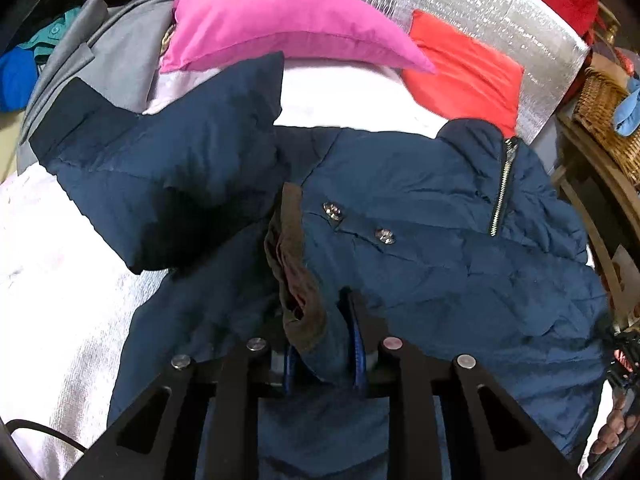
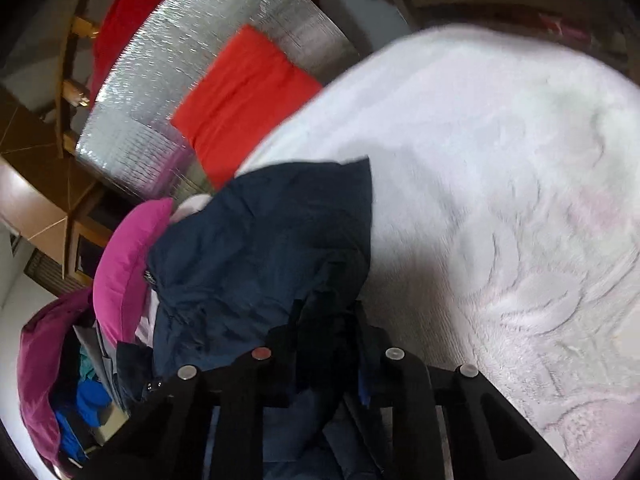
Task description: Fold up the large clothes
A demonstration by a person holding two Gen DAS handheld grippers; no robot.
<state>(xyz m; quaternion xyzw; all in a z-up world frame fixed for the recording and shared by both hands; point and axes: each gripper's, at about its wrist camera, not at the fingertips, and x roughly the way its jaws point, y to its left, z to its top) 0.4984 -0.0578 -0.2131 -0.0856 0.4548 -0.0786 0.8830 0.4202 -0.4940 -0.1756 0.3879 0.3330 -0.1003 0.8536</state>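
Fold in progress: navy jacket [image 1: 420, 216] lies spread on the white bed [image 1: 52, 280], sleeve [image 1: 168, 168] out at 10 o'clock. Left claw [image 1: 324, 344] is clamped on its brown-lined collar edge; right claw [image 2: 324, 360] is pinched on dark jacket fabric. Next move, I judge: carry both gripped edges across the body, keeping the fabric taut.

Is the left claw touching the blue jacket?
Touching. In the left wrist view the left claw is closed on a fold of the blue jacket.

navy quilted jacket [image 1: 420, 208] | spread on white bed, crumpled | sleeve folded over | brown collar lining, prob. fleece
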